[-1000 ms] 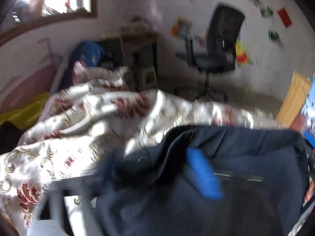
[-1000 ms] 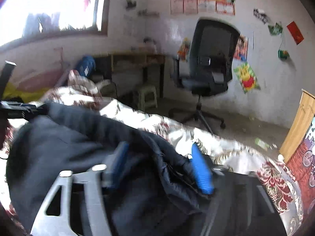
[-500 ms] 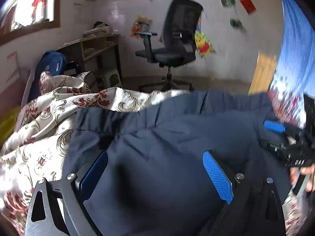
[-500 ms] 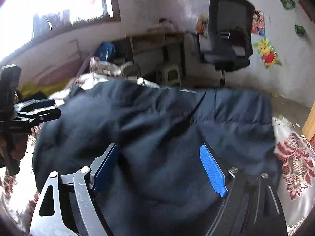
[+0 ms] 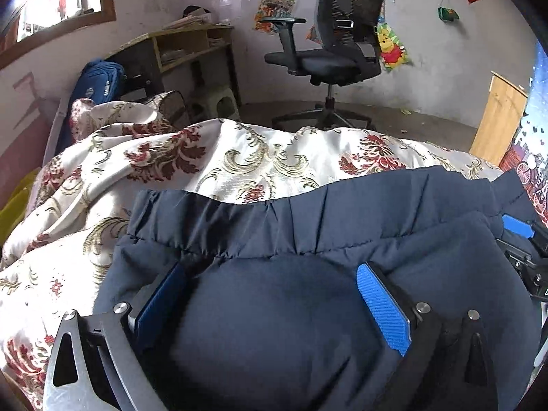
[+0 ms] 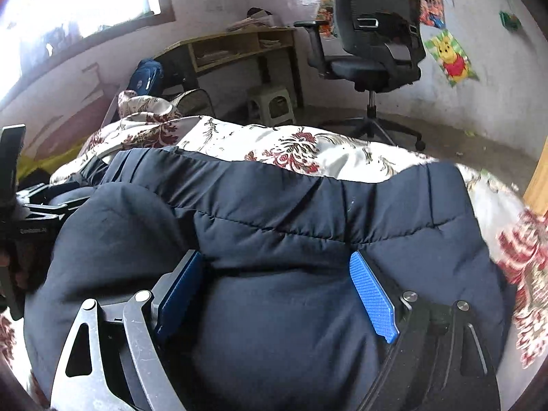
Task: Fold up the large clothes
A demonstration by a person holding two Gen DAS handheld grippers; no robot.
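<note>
A dark navy padded garment (image 5: pixel 308 226) lies on a floral bedspread (image 5: pixel 239 157), its gathered hem toward the far side. My left gripper (image 5: pixel 270 281) is open, with the puffy fabric bulging between its blue pads. My right gripper (image 6: pixel 277 270) is also open, over the same garment (image 6: pixel 308 205), with fabric between its pads. The right gripper shows at the right edge of the left wrist view (image 5: pixel 520 236). The left gripper shows at the left edge of the right wrist view (image 6: pixel 24 205).
A black office chair (image 5: pixel 335 44) stands on the floor beyond the bed. A wooden desk (image 5: pixel 185 48) and small stool (image 5: pixel 219 102) are by the far wall. A blue bag (image 5: pixel 99 82) sits at the bed's head. A wooden board (image 5: pixel 496 116) leans at the right.
Both grippers were shut on the garment while carrying it over. They have opened, and the garment now lies spread flat on the bedspread with its hem straightened.
</note>
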